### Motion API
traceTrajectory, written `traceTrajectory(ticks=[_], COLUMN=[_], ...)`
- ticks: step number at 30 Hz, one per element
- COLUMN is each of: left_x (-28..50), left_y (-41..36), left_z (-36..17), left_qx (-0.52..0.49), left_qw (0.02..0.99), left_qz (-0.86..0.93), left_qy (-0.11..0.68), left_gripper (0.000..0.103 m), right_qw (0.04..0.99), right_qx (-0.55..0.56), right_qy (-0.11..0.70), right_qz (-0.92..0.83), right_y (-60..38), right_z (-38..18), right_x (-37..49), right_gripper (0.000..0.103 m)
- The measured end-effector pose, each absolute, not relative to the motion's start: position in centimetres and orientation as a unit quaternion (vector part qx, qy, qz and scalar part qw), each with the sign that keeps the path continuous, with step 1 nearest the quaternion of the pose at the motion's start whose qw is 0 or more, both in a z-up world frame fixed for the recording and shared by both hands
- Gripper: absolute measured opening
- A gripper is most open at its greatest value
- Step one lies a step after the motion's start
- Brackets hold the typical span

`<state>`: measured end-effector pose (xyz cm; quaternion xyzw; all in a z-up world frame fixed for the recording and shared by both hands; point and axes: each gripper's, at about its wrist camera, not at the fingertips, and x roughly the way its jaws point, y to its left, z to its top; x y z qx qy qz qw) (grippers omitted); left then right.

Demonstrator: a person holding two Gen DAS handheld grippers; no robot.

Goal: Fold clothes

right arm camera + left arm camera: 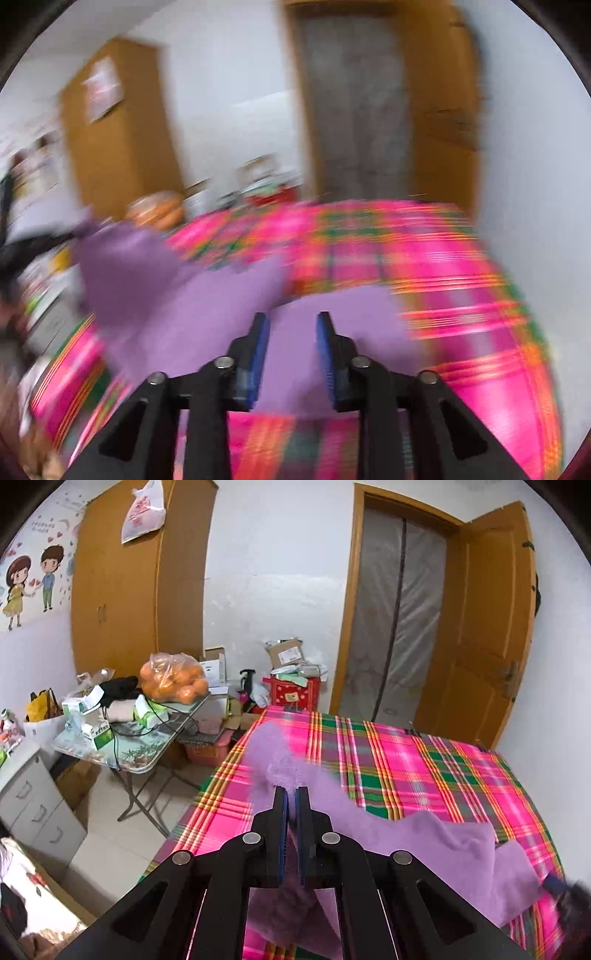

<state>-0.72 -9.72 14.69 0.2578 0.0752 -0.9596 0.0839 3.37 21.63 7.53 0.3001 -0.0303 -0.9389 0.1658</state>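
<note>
A purple fleece garment (436,834) lies across a bed covered in a pink plaid sheet (424,764). My left gripper (292,790) is shut on a lifted fold of the garment, and cloth hangs down between and under its fingers. In the right wrist view, which is blurred by motion, the same purple garment (207,295) spreads below my right gripper (293,317). That gripper stands open above the cloth with nothing between its blue pads (258,354). At the lower right edge of the left wrist view the right gripper (569,893) shows as a dark blur.
Left of the bed stands a folding table (147,746) with a bag of oranges (173,679) and tissue boxes. A wooden wardrobe (140,590), boxes on the floor, a grey drawer unit (33,805) and an open wooden door (491,627) surround the bed.
</note>
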Motion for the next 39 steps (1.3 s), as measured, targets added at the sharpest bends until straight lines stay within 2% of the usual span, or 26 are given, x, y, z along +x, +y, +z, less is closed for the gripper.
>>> traceTrajectory(ticks=[3, 9, 13, 17, 22, 26, 28, 30, 32, 39], left_x=[-1.2, -1.6, -2.2, -2.6, -2.4, -2.1, -2.0, -2.1, -2.2, -2.3], left_y=[-10.3, -11.1, -11.4, -13.2, -15.3, -17.3, -17.8, -18.0, -18.3, -19.0], left_z=[15.1, 16.2, 14.8, 11.1, 6.8, 4.2, 3.6, 3.2, 2.9, 2.1], left_qx=[0.252, 0.239, 0.277, 0.354, 0.419, 0.452, 0.457, 0.461, 0.467, 0.479], left_qw=[0.089, 0.091, 0.073, 0.054, 0.051, 0.048, 0.045, 0.047, 0.043, 0.034], left_qz=[-0.96, -0.964, -0.955, -0.928, -0.894, -0.863, -0.857, -0.852, -0.844, -0.819], left_qy=[0.08, 0.073, 0.071, 0.108, 0.148, 0.219, 0.235, 0.243, 0.26, 0.314], left_gripper=[0.004, 0.004, 0.004, 0.006, 0.014, 0.021, 0.025, 0.026, 0.027, 0.031], right_qw=[0.25, 0.33, 0.332, 0.326, 0.319, 0.302, 0.294, 0.29, 0.286, 0.28], right_qx=[0.329, 0.364, 0.381, 0.392, 0.386, 0.369, 0.366, 0.372, 0.378, 0.361], right_qy=[-0.015, 0.016, 0.05, 0.094, 0.142, 0.201, 0.196, 0.171, 0.151, 0.083], right_qz=[-0.911, -0.871, -0.861, -0.855, -0.854, -0.856, -0.861, -0.865, -0.868, -0.886], right_y=[18.4, 12.7, 10.7, 9.8, 9.1, 8.0, 8.1, 8.8, 9.5, 12.1], right_z=[6.1, 3.9, 2.7, 1.3, 1.2, 0.6, 0.7, 1.0, 1.4, 4.2], right_x=[3.4, 3.8, 3.9, 3.8, 4.5, 5.3, 5.3, 4.8, 4.3, 3.5], right_gripper=[0.035, 0.046, 0.048, 0.049, 0.049, 0.048, 0.038, 0.013, 0.004, 0.002])
